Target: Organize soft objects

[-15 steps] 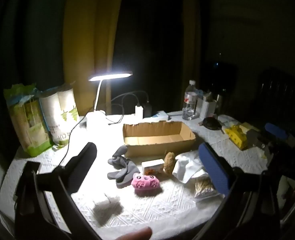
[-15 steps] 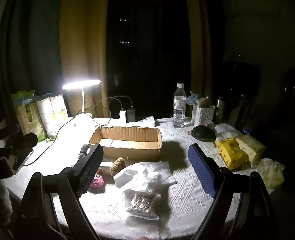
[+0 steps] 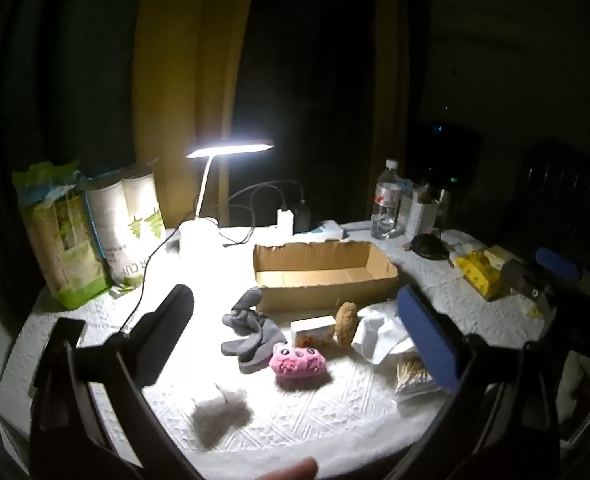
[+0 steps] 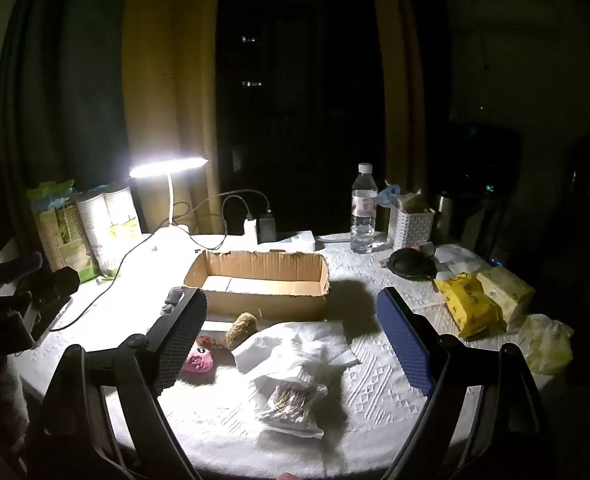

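Note:
An open cardboard box (image 3: 323, 276) (image 4: 261, 280) stands mid-table. In front of it lie a grey glove (image 3: 251, 330), a pink plush toy (image 3: 298, 365) (image 4: 199, 359), a small white box (image 3: 313, 330), a tan sponge (image 3: 346, 322) (image 4: 242, 326), a white cloth (image 3: 379, 334) (image 4: 299, 346), a clear bag of cotton swabs (image 3: 411, 372) (image 4: 293, 402) and a white cotton tuft (image 3: 215, 398). My left gripper (image 3: 295, 328) is open and empty above the toys. My right gripper (image 4: 295, 320) is open and empty above the cloth.
A lit desk lamp (image 3: 223, 152) and cables stand behind the box. Paper cup packs (image 3: 107, 236) are at the left. A water bottle (image 4: 363, 214), white basket (image 4: 413, 228), black pouch (image 4: 411, 262) and yellow tissue packs (image 4: 471, 304) are at the right.
Both views have shifted only slightly. No object on the table has moved and both grippers remain open.

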